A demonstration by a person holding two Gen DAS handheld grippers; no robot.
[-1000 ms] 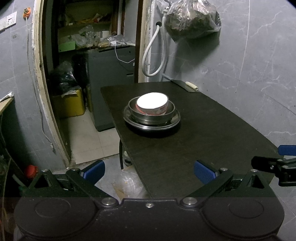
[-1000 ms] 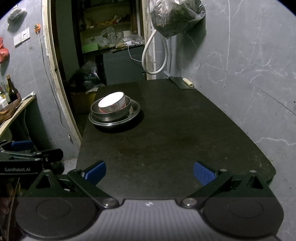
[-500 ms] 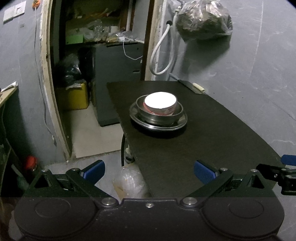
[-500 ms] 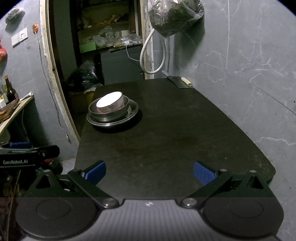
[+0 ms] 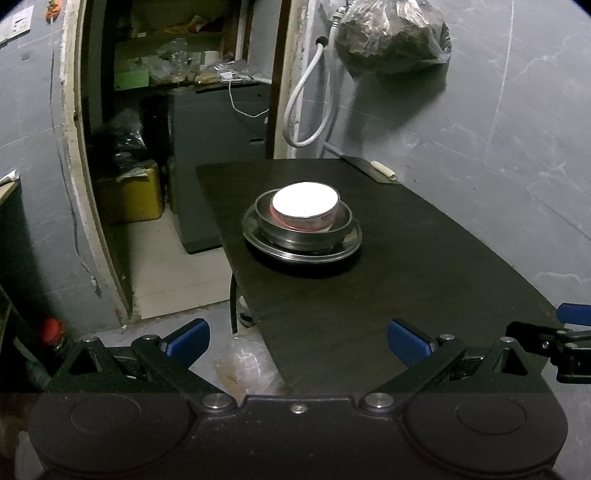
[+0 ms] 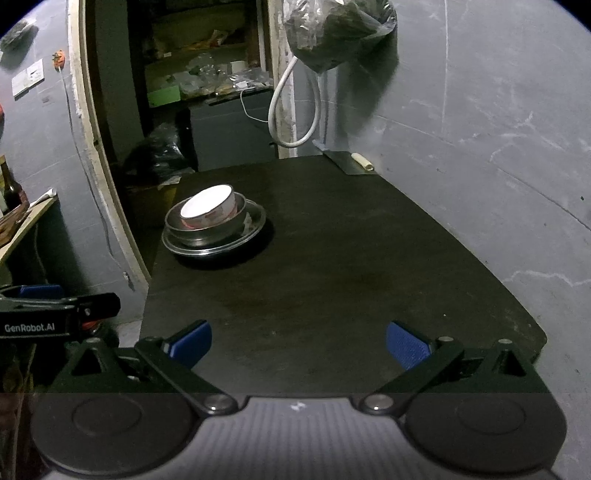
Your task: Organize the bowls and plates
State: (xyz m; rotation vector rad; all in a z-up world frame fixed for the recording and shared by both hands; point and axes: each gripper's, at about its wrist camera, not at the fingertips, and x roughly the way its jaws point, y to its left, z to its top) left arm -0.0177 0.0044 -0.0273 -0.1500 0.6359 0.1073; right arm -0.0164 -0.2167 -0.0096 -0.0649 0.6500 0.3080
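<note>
On the dark table [image 5: 406, 280] [image 6: 351, 266] stands one stack: a steel plate [image 5: 258, 236] [image 6: 255, 225] at the bottom, a steel bowl [image 5: 299, 238] [image 6: 207, 234] on it, and a small white bowl with a red pattern [image 5: 304, 201] [image 6: 208, 206] nested on top. My left gripper [image 5: 298, 338] is open and empty, held back by the table's near left corner. My right gripper [image 6: 299, 341] is open and empty over the table's near edge. Each gripper shows at the side of the other's view, the right gripper [image 5: 554, 343] and the left gripper [image 6: 55, 310].
A cleaver with a pale handle [image 5: 369, 168] [image 6: 351, 162] lies at the table's far right corner. A full plastic bag [image 5: 391, 33] and a white hose [image 5: 306, 107] hang on the grey wall. A doorway to a cluttered storeroom [image 5: 166, 110] opens at left.
Both grippers have drifted slightly, so the stack sits a little differently in each view. Nothing on the table moved, and both grippers stayed open.
</note>
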